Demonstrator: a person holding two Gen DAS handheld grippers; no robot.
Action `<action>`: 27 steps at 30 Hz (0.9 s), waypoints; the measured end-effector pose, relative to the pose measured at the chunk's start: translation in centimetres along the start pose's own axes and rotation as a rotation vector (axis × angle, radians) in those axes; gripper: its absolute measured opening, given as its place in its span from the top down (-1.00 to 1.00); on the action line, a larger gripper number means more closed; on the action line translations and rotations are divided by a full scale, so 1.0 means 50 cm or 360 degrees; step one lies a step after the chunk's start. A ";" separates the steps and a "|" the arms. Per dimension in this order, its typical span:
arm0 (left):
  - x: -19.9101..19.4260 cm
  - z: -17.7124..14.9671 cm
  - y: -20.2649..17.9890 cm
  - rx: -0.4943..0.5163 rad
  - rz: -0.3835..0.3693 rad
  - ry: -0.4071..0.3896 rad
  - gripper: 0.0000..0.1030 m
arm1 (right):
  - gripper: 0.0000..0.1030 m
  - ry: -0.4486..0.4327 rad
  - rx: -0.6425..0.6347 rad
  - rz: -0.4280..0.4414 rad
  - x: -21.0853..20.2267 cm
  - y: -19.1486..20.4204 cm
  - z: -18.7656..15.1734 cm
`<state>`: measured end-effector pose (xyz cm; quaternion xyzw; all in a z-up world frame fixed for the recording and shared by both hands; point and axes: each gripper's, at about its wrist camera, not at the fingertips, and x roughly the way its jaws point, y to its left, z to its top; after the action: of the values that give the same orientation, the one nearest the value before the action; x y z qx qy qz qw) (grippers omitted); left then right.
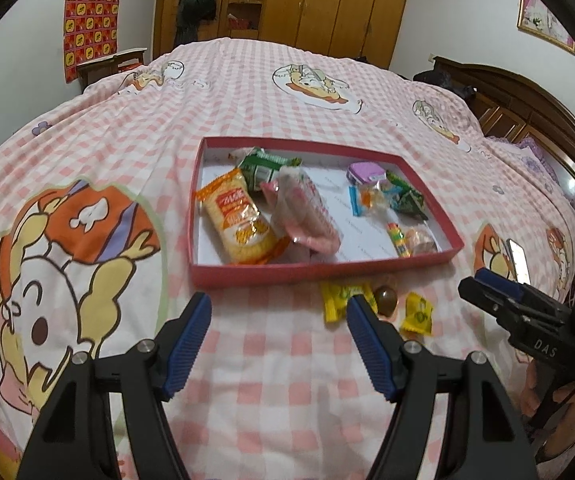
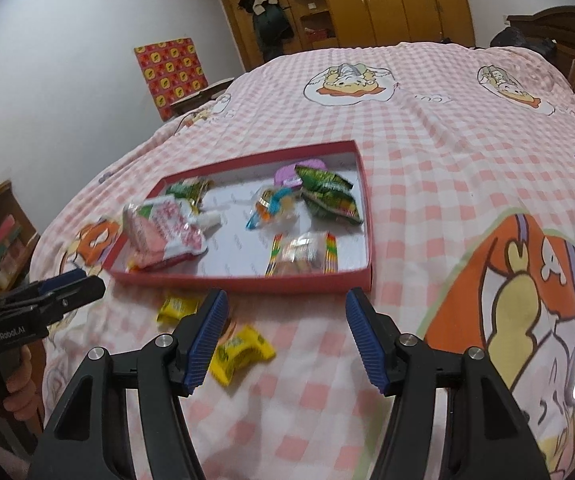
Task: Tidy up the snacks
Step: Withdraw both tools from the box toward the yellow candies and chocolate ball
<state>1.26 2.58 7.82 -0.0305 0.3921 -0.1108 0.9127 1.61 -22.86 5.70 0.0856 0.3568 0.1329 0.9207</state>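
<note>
On the bed (image 1: pixel 287 92), at twelve o'clock from both my hands, the red tray (image 1: pixel 323 270) already keeps most snacks, the big packets at its nine o'clock side and the small ones at three. Two yellow candies (image 1: pixel 417 314) and a brown sweet (image 1: pixel 386 298) lie just outside its near wall, so I judge they are next. My left gripper (image 1: pixel 279 312) and right gripper (image 2: pixel 285 308) both stand released and empty, ready for them.

A tray (image 1: pixel 271 276) of snacks lies on the bed (image 1: pixel 247 96), with three candies (image 1: pixel 417 314) just before it.
</note>
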 end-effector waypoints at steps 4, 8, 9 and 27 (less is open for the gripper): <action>-0.002 -0.015 0.004 -0.0016 0.0005 0.0016 -0.43 | -0.22 0.0037 -0.0024 0.0011 -0.004 0.009 -0.024; 0.009 -0.022 0.002 -0.0030 -0.0001 0.0047 -0.43 | -0.22 0.0062 -0.0050 0.0017 -0.005 0.019 -0.042; 0.011 -0.024 0.000 -0.0030 -0.0003 0.0052 -0.43 | -0.22 0.0070 -0.0058 0.0015 -0.003 0.022 -0.045; 0.079 -0.029 -0.068 0.0013 -0.0038 0.0111 -0.43 | -0.22 0.0105 -0.0059 0.0018 0.006 0.028 -0.058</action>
<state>2.24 -1.58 4.54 -0.0276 0.4229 -0.1242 0.8972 -0.41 -21.25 3.72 0.0660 0.3838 0.1474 0.9092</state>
